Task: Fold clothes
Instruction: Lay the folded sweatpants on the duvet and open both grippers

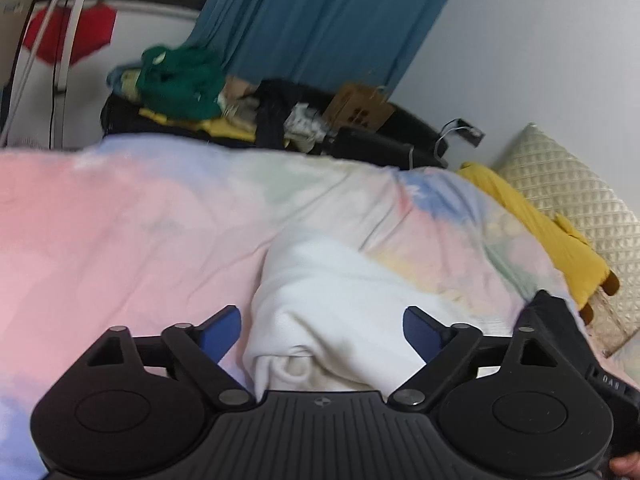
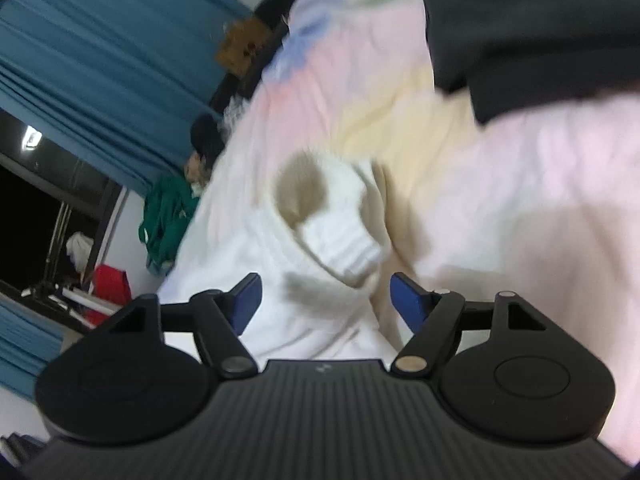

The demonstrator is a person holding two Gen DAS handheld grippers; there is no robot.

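A white garment (image 1: 332, 304) lies bunched and partly folded on a pastel tie-dye bedspread (image 1: 120, 232). My left gripper (image 1: 322, 332) is open, its blue-padded fingers spread on either side of the garment's near end, not gripping it. In the right wrist view the same white garment (image 2: 320, 216) shows a ribbed cuff and a dark opening. My right gripper (image 2: 326, 300) is open too, its fingers straddling the cloth just below the cuff. The frames are blurred.
A yellow garment (image 1: 540, 220) and a quilted cream pillow (image 1: 580, 200) lie at the bed's right. A pile of clothes with a green one (image 1: 180, 80) sits beyond the bed, by a blue curtain (image 1: 320, 20). A black garment (image 2: 532, 20) lies on the bedspread (image 2: 560, 180).
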